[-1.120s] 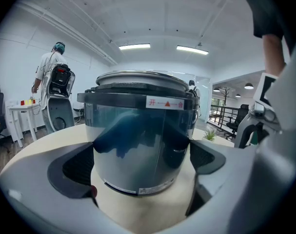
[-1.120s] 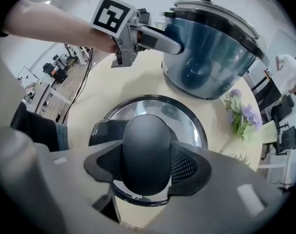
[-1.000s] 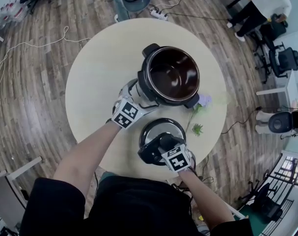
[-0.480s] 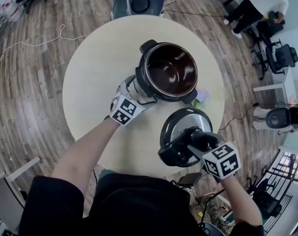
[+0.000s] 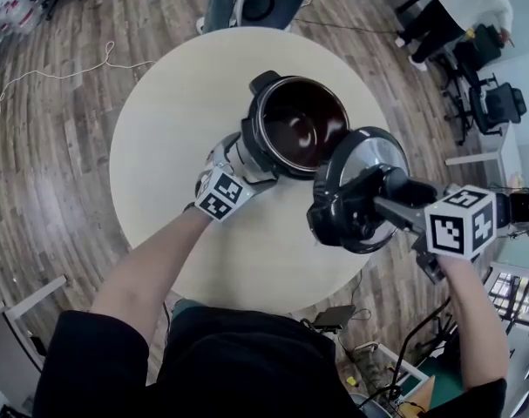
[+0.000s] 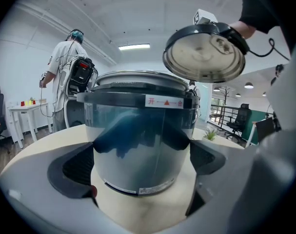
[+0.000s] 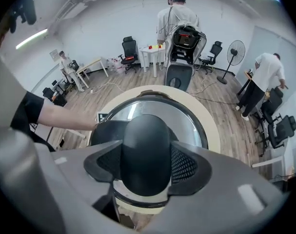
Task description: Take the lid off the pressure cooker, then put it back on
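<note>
Lid (image 5: 362,181) is off, held tilted in the air just right of the open cooker (image 5: 297,127); right tool (image 7: 147,165) is clamped on the lid's black knob (image 7: 143,138); left tool (image 6: 140,179) has jaws apart, tips at the cooker wall, likely bracing it; step looks like the carry between off and on; next: centre lid over rim, level, lower, seat, twist; round pale counter (image 5: 172,120); wood floor (image 5: 55,155), chairs (image 5: 504,103), person (image 5: 473,7) standing.
</note>
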A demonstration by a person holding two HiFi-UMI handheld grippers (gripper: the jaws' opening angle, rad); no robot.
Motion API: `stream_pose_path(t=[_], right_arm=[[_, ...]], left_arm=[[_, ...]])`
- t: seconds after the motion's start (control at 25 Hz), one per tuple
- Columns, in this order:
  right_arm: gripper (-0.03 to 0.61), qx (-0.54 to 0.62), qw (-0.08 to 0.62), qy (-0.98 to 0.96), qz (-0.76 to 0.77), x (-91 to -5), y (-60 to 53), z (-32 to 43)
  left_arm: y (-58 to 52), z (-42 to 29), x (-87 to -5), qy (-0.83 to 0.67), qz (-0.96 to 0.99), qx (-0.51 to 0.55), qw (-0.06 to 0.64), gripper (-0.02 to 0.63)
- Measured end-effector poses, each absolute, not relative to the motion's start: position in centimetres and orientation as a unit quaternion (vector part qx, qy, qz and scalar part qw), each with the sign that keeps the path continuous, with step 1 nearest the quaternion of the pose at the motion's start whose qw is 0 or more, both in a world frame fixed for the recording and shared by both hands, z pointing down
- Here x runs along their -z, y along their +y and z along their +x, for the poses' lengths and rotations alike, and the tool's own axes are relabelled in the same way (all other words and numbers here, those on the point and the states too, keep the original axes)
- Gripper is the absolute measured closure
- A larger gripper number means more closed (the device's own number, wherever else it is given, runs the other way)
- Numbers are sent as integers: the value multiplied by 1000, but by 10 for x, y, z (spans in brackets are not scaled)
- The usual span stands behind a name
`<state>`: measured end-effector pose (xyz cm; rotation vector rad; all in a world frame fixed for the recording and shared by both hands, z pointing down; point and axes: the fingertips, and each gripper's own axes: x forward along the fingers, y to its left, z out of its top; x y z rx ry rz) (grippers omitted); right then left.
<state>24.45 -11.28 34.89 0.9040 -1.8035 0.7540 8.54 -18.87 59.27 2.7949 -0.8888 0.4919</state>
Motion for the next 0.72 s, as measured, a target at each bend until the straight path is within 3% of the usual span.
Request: stream_pose_path(t=[0.28, 0.72], right_arm=[[293, -312, 443, -746, 386, -328, -194, 211], [293, -388, 444, -689, 421, -395, -263, 153]], left_arm=[[-188, 87, -594, -297, 936, -171, 84, 22], [-190, 85, -598, -300, 935, -167, 87, 23]])
